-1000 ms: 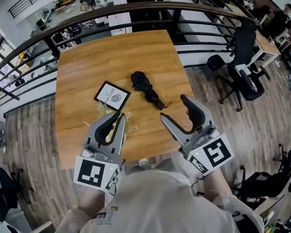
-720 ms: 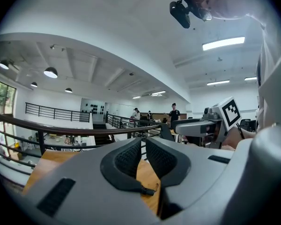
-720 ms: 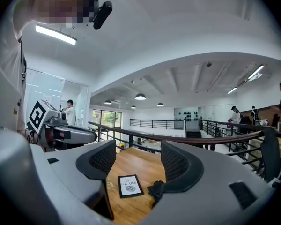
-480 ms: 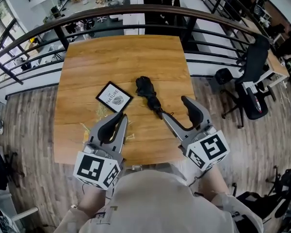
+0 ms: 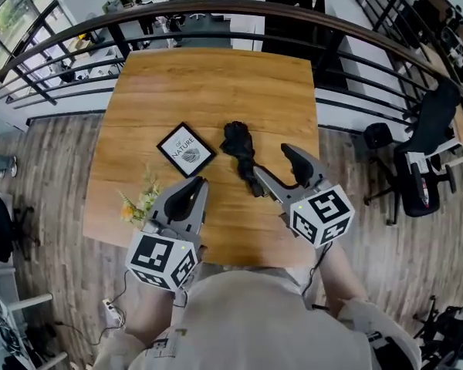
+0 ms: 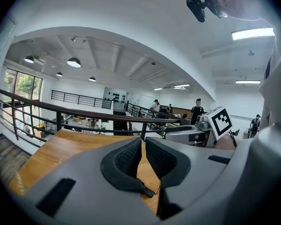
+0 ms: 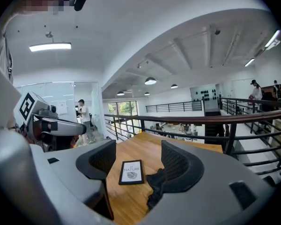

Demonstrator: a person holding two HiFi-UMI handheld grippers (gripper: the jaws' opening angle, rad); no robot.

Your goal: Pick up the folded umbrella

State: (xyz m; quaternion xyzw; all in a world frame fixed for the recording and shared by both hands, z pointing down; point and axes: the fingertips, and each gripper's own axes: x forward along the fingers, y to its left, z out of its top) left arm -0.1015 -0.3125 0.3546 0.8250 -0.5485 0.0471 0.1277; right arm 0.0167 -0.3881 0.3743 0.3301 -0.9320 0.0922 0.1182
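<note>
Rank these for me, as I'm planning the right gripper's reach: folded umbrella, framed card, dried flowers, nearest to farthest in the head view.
1. Folded umbrella, right beside the right gripper, just left of its jaws.
2. Framed card, further left, past the umbrella.
3. Dried flowers, farthest left, at the near edge of the table.

Open-plan office, mezzanine level. Wooden worktop (image 5: 216, 83) against black railing (image 5: 309, 12), swivel chair (image 5: 426, 141) on plank floor (image 5: 46, 160), pendant lamps (image 6: 73, 62) and strip lights (image 6: 253, 33) overhead, staff (image 6: 197, 108) standing around.
</note>
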